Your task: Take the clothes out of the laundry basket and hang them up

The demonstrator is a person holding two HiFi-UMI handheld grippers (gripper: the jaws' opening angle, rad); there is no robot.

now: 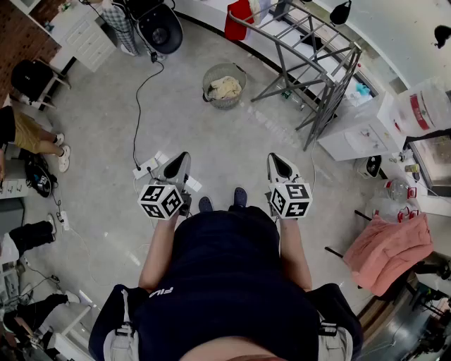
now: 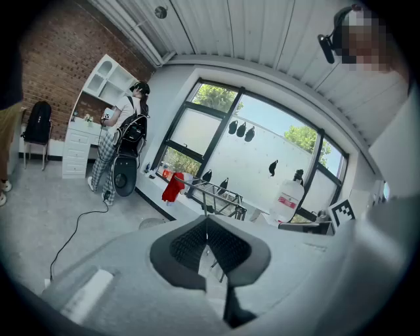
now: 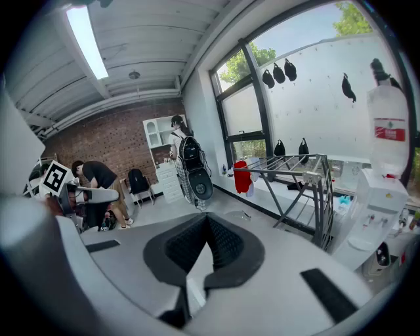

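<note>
Both grippers, left (image 1: 180,161) and right (image 1: 277,162), are closed on nothing. The basket (image 1: 224,103) of clothes (image 1: 225,87) sits ahead, just beside the rack (image 1: 331,95). A cable (image 1: 139,106) trails along the left.

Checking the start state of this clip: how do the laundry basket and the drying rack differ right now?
The laundry basket is round, low and mesh-walled; the drying rack is a taller, angular grey metal frame. The basket holds cream clothes; the rack's bars look bare, with a red garment at its far end. Both stand on the floor ahead of the person.
</note>
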